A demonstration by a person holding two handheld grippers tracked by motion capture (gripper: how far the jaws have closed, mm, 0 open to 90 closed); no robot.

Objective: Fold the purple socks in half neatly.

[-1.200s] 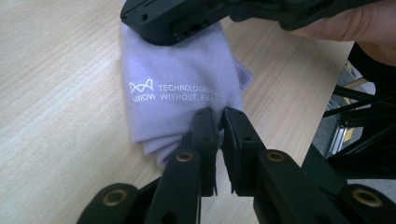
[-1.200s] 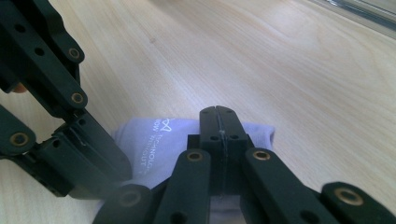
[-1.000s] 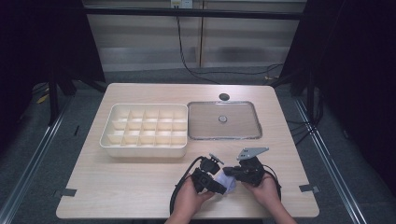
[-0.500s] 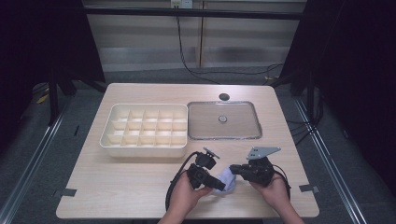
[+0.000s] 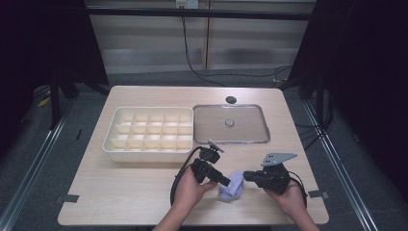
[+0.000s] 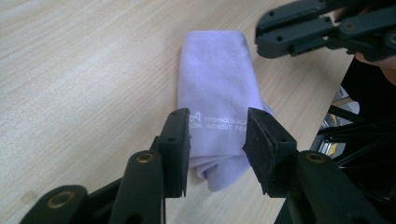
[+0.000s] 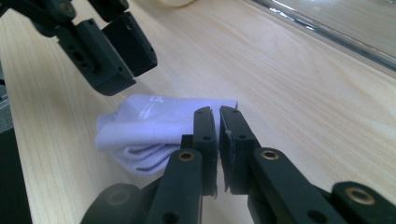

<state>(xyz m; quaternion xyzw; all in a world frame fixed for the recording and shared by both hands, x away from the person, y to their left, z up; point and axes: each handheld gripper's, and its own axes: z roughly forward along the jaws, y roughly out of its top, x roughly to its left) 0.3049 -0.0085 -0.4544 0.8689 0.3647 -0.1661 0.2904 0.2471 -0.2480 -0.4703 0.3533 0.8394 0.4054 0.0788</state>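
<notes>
Printed white lettering on the lilac cloth (image 6: pixel 217 100) is partly hidden behind the left tool (image 6: pixel 216 135), and in the high view the cloth (image 5: pixel 232 186) is a small pale blur between the two tools. The left tool's jaws have just been opening and stand apart above the folded cloth, released, pads clear of it. The right tool (image 7: pixel 218 122) is clenched, jaws nearly together, at the cloth's edge; whether fabric is pinched cannot be made out. The soft, ribbed cloth lies folded on the pale wood-grain desk (image 5: pixel 139 187), near its front edge.
</notes>
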